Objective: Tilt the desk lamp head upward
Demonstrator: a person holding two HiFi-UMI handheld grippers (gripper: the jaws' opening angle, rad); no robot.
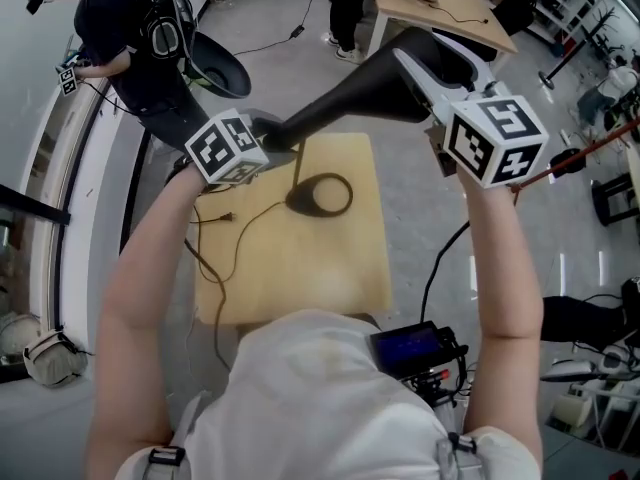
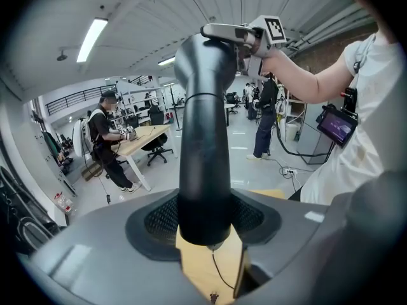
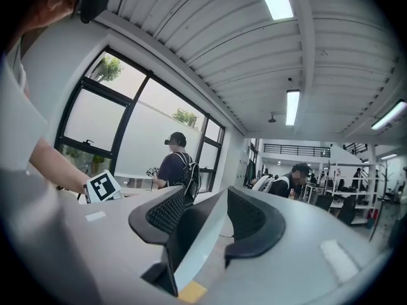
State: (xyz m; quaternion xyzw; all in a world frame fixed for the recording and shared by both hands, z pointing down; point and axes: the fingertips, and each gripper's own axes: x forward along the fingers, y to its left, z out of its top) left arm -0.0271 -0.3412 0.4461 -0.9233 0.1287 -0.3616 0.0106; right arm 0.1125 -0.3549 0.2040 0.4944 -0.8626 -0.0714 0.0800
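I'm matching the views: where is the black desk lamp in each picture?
Head view: desk lamp slants across upper centre, from left claw to right claw.
Left gripper view: desk lamp stands central, gripped in the left claw.
Right gripper view: lower centre, its flat head edge-on in the right claw.
Shared landmark: wooden table.
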